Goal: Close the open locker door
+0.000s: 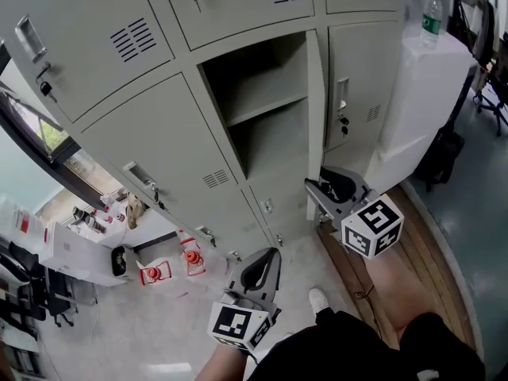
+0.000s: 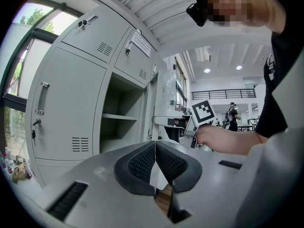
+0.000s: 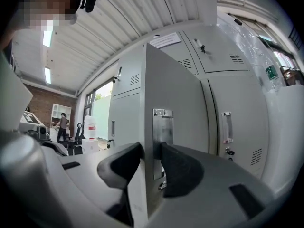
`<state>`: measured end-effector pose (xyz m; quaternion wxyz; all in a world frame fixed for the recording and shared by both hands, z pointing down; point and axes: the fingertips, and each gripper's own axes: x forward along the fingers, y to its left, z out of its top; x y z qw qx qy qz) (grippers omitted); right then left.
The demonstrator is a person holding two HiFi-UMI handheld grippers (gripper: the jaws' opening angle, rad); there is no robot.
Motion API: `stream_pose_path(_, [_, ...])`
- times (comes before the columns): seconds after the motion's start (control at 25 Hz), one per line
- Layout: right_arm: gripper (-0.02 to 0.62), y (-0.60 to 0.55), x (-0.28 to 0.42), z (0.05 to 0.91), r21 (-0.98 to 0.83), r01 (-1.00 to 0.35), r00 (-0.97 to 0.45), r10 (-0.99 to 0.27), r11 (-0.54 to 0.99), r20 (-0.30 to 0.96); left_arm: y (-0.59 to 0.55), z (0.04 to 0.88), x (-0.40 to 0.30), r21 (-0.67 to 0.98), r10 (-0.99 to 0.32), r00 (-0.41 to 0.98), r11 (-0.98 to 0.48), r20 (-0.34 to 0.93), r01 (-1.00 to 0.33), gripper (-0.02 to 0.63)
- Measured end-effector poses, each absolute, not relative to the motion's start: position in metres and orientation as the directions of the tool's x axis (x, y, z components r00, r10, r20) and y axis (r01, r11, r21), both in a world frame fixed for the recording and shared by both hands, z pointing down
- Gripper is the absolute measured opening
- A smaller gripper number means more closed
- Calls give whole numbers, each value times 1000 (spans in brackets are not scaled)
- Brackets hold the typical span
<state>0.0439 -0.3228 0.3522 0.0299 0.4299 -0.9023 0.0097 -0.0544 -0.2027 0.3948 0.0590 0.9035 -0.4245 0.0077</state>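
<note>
The tall, pale grey sheet-metal locker door [image 1: 315,117] stands swung out from the bank of grey metal lockers [image 1: 143,133]. In the head view it shows edge-on as a narrow strip just right of centre. Its long axis runs upright, and its free edge points out towards the person. To its left the open compartment with one grey shelf [image 1: 266,108] is exposed.

The right gripper [image 1: 317,189] is clamped on the lower part of that door. In the right gripper view its dark ribbed pads [image 3: 178,167] press both faces of the door [image 3: 175,94] at centre frame, the right pad against the shiny metal handle plate [image 3: 163,127].

The left gripper [image 1: 266,259] sits low in the frame, apart from the lockers, its jaws [image 2: 155,148] together on nothing.
</note>
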Motion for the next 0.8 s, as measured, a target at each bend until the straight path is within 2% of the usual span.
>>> stream_pose_path(0.36, [190, -340, 5, 353, 4, -733, -679, -732, 680, 54, -201, 389, -83, 102, -824, 562, -555, 66, -826, 17])
stream_pose_path(0.6, [184, -359, -24, 355, -16, -702, -712, -701, 712, 47, -201, 395, -103, 92, -861, 483, -475, 156, -875, 17])
stream_pose_path(0.8, [181, -378, -46, 354, -12, -686, -727, -685, 727, 55, -205, 389, -114, 100, -889, 447, -439, 93, -893, 17])
